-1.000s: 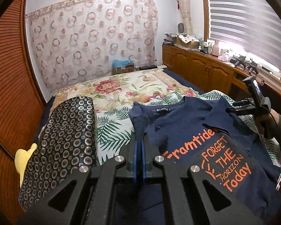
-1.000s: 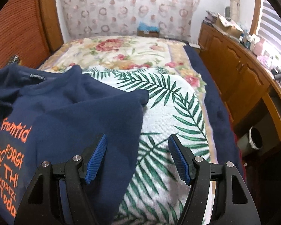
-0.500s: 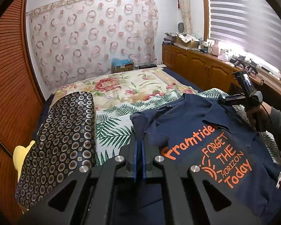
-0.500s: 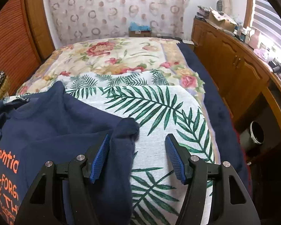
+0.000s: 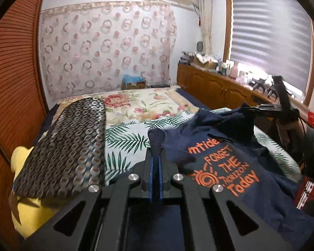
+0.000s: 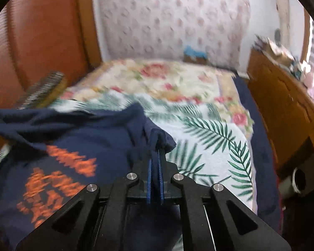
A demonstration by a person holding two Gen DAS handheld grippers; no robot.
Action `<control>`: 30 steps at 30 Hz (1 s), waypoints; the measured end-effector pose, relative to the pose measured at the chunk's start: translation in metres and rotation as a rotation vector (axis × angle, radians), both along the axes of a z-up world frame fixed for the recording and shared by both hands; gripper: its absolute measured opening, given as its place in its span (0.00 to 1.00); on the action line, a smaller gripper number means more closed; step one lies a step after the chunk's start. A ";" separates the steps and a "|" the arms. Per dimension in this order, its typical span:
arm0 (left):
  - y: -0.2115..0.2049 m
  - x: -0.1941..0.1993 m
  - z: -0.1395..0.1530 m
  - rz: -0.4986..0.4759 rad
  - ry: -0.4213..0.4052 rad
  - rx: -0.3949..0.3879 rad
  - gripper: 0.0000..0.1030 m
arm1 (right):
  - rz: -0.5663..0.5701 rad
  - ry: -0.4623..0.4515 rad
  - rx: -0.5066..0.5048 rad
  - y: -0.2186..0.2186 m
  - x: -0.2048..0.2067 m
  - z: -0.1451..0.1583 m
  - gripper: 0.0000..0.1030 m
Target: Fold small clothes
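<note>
A navy T-shirt (image 5: pixel 251 159) with orange lettering lies on the palm-leaf bedspread (image 5: pixel 125 140). My left gripper (image 5: pixel 155 163) is shut on one shoulder of the shirt, and a fold of navy cloth sticks up between its blue pads. My right gripper (image 6: pixel 156 161) is shut on the other shoulder of the T-shirt (image 6: pixel 83 142) and holds it lifted off the bed. The right gripper also shows in the left wrist view (image 5: pixel 249 109), at the right, with cloth hanging from it.
A rolled patterned pillow (image 5: pixel 67 144) on a yellow cushion (image 5: pixel 29 213) lies at the bed's left. A wooden cabinet (image 5: pixel 219 90) with clutter runs along the right under the window. A red striped garment (image 5: pixel 307 192) lies at the near right. A wooden wardrobe (image 6: pixel 41 41) stands on the left.
My right gripper was open beside the sleeve; it has closed on the shirt's shoulder and lifted it. My left gripper stays shut on its shoulder and has risen a little.
</note>
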State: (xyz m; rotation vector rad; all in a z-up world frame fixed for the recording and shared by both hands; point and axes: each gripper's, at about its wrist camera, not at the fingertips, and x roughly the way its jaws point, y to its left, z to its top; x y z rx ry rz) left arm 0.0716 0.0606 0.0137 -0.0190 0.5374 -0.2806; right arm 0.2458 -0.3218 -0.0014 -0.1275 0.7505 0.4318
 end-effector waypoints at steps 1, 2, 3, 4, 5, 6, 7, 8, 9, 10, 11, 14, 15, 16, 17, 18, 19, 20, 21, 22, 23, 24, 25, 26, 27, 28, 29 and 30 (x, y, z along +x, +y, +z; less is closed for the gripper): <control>0.003 -0.009 0.002 0.003 -0.007 -0.003 0.02 | 0.020 -0.026 0.020 0.000 -0.017 0.010 0.02; 0.006 -0.018 0.003 0.008 -0.013 -0.001 0.02 | 0.035 -0.043 0.033 0.000 -0.030 0.017 0.02; 0.010 -0.031 0.005 0.014 -0.020 0.005 0.02 | 0.050 -0.062 0.045 -0.002 -0.049 0.024 0.02; 0.013 -0.040 0.006 0.017 -0.024 0.008 0.02 | 0.063 -0.072 0.060 -0.005 -0.067 0.029 0.02; 0.016 -0.049 0.006 0.022 -0.026 0.011 0.02 | 0.067 -0.078 0.070 -0.008 -0.076 0.031 0.02; 0.021 -0.060 0.005 0.029 -0.023 0.010 0.02 | 0.070 -0.084 0.083 -0.013 -0.093 0.035 0.02; 0.025 -0.067 0.004 0.034 -0.020 0.008 0.02 | 0.074 -0.088 0.087 -0.018 -0.107 0.037 0.02; 0.028 -0.075 0.003 0.038 -0.018 0.006 0.02 | 0.076 -0.090 0.091 -0.023 -0.118 0.039 0.02; 0.032 -0.086 0.002 0.046 -0.018 0.002 0.02 | 0.077 -0.089 0.095 -0.026 -0.125 0.040 0.02; 0.035 -0.092 0.001 0.054 -0.015 -0.003 0.02 | 0.082 -0.083 0.100 -0.032 -0.137 0.041 0.02; 0.039 -0.100 -0.001 0.065 -0.006 -0.014 0.02 | 0.083 -0.082 0.098 -0.035 -0.146 0.043 0.02; 0.040 -0.113 -0.008 0.074 0.011 -0.013 0.02 | 0.103 -0.050 0.092 -0.044 -0.171 0.045 0.02; 0.040 -0.118 -0.011 0.080 0.025 -0.012 0.02 | 0.108 -0.042 0.087 -0.045 -0.178 0.044 0.02; 0.041 -0.121 -0.013 0.083 0.035 -0.013 0.03 | 0.109 -0.034 0.081 -0.045 -0.182 0.043 0.02; 0.041 -0.123 -0.013 0.087 0.038 -0.013 0.04 | 0.108 -0.023 0.072 -0.046 -0.185 0.041 0.02; 0.044 -0.128 -0.014 0.095 0.034 -0.010 0.04 | 0.108 -0.011 0.064 -0.048 -0.192 0.038 0.02; 0.045 -0.131 -0.012 0.104 0.026 -0.006 0.05 | 0.109 -0.004 0.062 -0.049 -0.197 0.038 0.02; 0.046 -0.136 -0.011 0.111 0.017 -0.007 0.05 | 0.113 0.003 0.061 -0.050 -0.201 0.037 0.02; 0.051 -0.139 -0.007 0.122 0.005 -0.014 0.08 | 0.116 0.008 0.057 -0.051 -0.206 0.037 0.02; 0.055 -0.142 -0.003 0.133 -0.004 -0.018 0.12 | 0.118 0.011 0.052 -0.052 -0.212 0.037 0.02; 0.058 -0.143 0.001 0.140 -0.013 -0.018 0.14 | 0.119 0.012 0.040 -0.053 -0.217 0.037 0.02; 0.061 -0.143 0.003 0.145 -0.017 -0.016 0.17 | 0.117 0.016 0.037 -0.056 -0.220 0.037 0.02; 0.063 -0.140 0.003 0.147 -0.015 -0.012 0.20 | 0.115 0.023 0.042 -0.058 -0.222 0.036 0.02; 0.065 -0.135 0.003 0.150 -0.009 -0.010 0.20 | 0.111 0.037 0.046 -0.060 -0.223 0.033 0.02; 0.068 -0.128 0.000 0.157 0.003 -0.010 0.20 | 0.111 0.049 0.044 -0.062 -0.225 0.029 0.02; 0.070 -0.120 -0.003 0.158 0.020 -0.016 0.20 | 0.111 0.063 0.034 -0.063 -0.224 0.023 0.02; 0.070 -0.112 -0.007 0.156 0.038 -0.021 0.20 | 0.103 0.072 0.027 -0.064 -0.222 0.018 0.03; 0.068 -0.107 -0.012 0.151 0.052 -0.025 0.20 | 0.095 0.079 0.027 -0.066 -0.222 0.014 0.03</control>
